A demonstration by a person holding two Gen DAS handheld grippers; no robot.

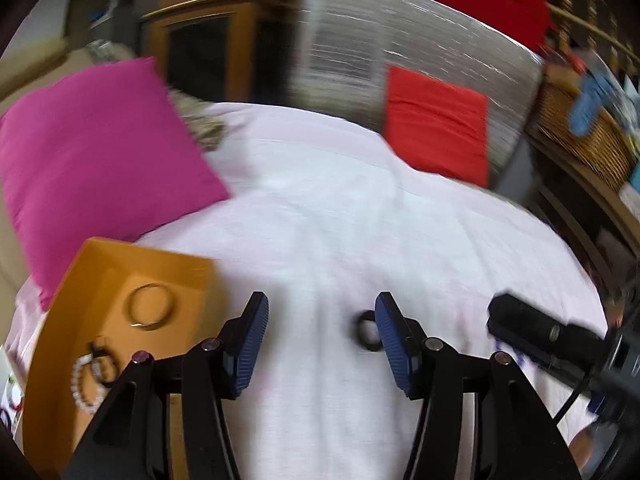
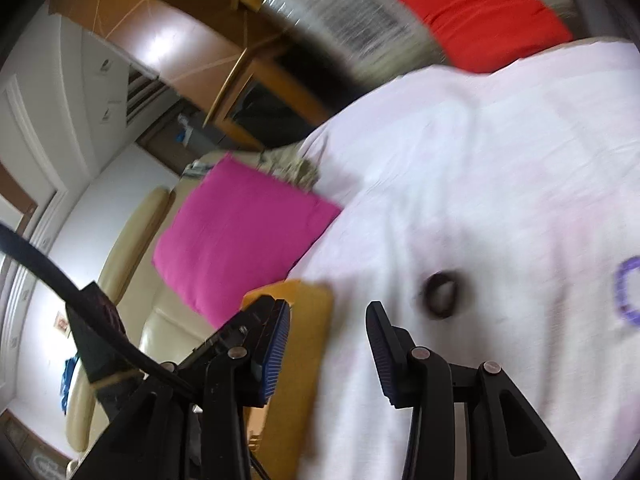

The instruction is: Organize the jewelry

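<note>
Currently, both grippers stood apart and empty above the sheet (image 1: 340,220).
Left gripper (image 1: 322,312) jaws were spread wide, holding nothing; right gripper (image 2: 328,320) jaws were also parted, nothing between them. 1 black ring (image 1: 367,330) lay on the sheet beside the left gripper's right pad. The tray (image 1: 80,280) held 1 gold bangle (image 1: 150,306) and 1 pearl bracelet (image 1: 82,384). 1 purple bracelet (image 2: 626,292) lay on the sheet.
</note>
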